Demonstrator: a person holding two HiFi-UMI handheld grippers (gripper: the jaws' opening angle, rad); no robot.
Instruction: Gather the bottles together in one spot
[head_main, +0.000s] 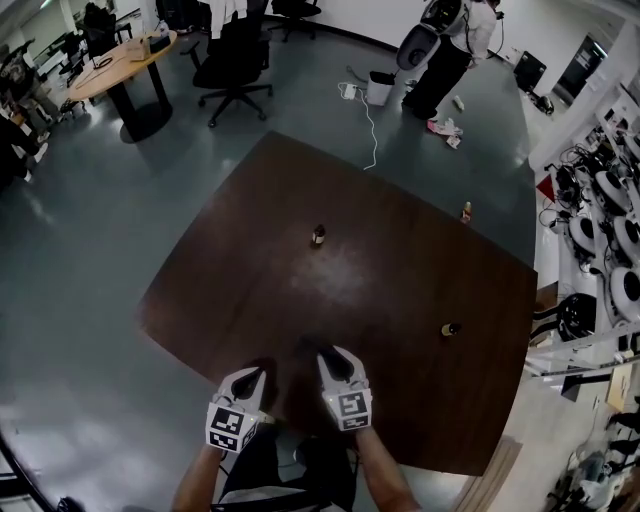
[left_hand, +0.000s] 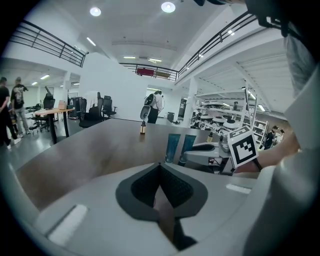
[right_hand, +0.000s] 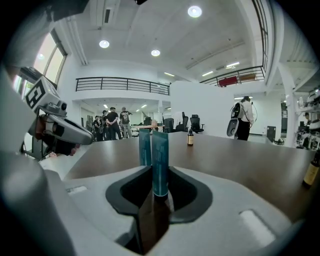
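**Head view.** Three bottles sit on the table (head_main: 250, 260), well apart: the centre bottle (head_main: 318, 236), the far-right bottle (head_main: 466, 212) and the near-right bottle (head_main: 451, 329). None has been gathered, so the task appears to be at its start and every move is left. The left tool (head_main: 256, 378) and right tool (head_main: 326, 357) hover side by side at the near edge, clear of all bottles.

**Left gripper view.** The left tool's pads do not show, so its opening cannot be told. The centre bottle stands far ahead.

**Right gripper view.** The right tool's pads stand narrowly apart and hold nothing.

**Writing.** Bottle labels are too small to read. The square markers (head_main: 350, 408) carry patterns only.
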